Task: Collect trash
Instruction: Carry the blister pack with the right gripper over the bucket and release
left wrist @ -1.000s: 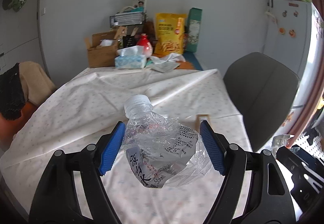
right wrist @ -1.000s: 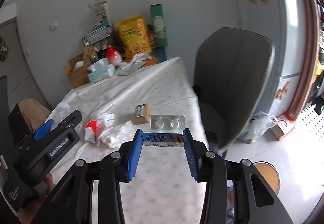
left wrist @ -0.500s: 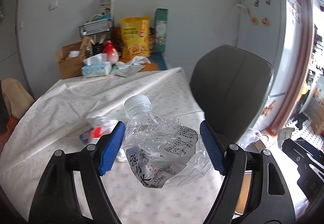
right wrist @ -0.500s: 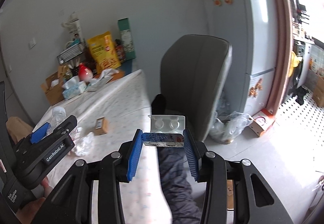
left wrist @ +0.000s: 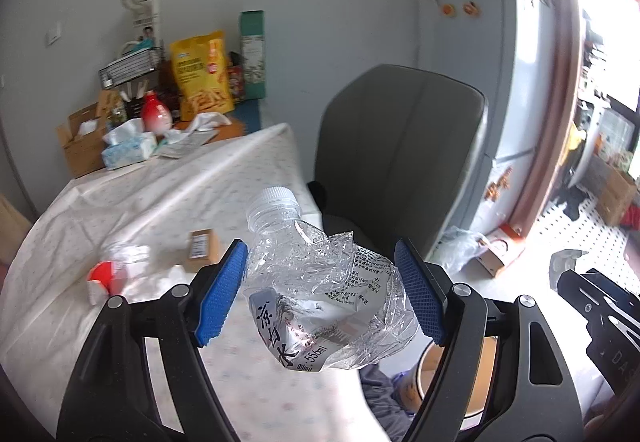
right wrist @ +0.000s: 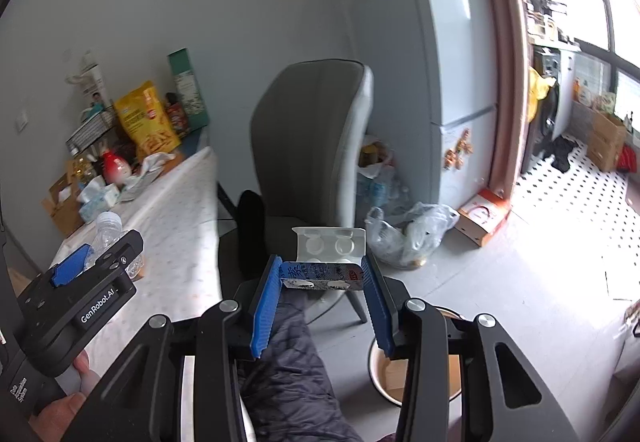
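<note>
My left gripper (left wrist: 320, 292) is shut on a crushed clear water bottle (left wrist: 320, 282) with a white cap, held in the air past the table's right edge. My right gripper (right wrist: 322, 282) is shut on a small open carton (right wrist: 324, 262) with a white moulded flap, held above the floor in front of the chair. A round bin (right wrist: 420, 370) stands on the floor below both grippers; it also shows in the left wrist view (left wrist: 448, 374). The left gripper also shows in the right wrist view (right wrist: 86, 274). On the table lie a small brown box (left wrist: 203, 244), crumpled white tissue (left wrist: 160, 282) and a red-and-white wrapper (left wrist: 105, 276).
A grey chair (left wrist: 396, 158) stands beside the table (left wrist: 168, 194). The far end holds a tissue box (left wrist: 126, 150), a yellow snack bag (left wrist: 202, 78) and a cardboard box (left wrist: 80, 146). A fridge (right wrist: 444, 42) and a plastic bag (right wrist: 408, 230) are to the right.
Both grippers have swung right, off the table toward the chair and floor, each keeping its item. The bin has come into view below them.
</note>
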Motion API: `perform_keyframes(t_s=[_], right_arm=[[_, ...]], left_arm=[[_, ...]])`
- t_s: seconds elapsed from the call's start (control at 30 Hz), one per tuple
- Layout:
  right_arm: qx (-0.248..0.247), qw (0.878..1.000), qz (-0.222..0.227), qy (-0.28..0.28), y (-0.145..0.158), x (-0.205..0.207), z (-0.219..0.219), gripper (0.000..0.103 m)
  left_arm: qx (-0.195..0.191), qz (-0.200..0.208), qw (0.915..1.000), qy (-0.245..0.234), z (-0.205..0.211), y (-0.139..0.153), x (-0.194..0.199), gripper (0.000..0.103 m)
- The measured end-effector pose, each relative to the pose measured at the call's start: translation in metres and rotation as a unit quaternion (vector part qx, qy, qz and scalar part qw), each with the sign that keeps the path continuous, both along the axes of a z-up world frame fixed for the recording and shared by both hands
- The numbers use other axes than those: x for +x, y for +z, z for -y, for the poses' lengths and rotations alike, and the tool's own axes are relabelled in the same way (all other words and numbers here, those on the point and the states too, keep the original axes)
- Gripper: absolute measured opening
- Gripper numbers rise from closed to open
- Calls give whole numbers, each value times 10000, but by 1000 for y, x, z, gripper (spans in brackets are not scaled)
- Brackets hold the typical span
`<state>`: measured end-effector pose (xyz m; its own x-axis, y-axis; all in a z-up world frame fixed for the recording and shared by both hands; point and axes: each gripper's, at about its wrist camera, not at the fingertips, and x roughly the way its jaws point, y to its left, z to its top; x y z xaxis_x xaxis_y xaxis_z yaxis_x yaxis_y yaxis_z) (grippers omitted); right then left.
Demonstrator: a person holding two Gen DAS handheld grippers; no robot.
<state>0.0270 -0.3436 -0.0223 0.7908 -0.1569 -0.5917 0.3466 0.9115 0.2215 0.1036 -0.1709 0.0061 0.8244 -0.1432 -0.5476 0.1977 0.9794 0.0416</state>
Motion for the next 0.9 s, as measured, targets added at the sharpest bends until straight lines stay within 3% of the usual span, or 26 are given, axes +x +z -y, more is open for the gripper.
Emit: perform_keyframes(t_s=[0.47,0.8,0.9], right_arm=[[302,9963,-363,-712,-42,-9,82,41],[563,9927,-535,-925,-75,-5,114,41],[675,9913,-576,-972,-87,-1,125,37]], left_arm=[[216,-359,9966,-712,93,-33,10,76],[422,-559,9936,-891,125,-54,16,76],[499,-583,9931,-884,129,-59,14,76]])
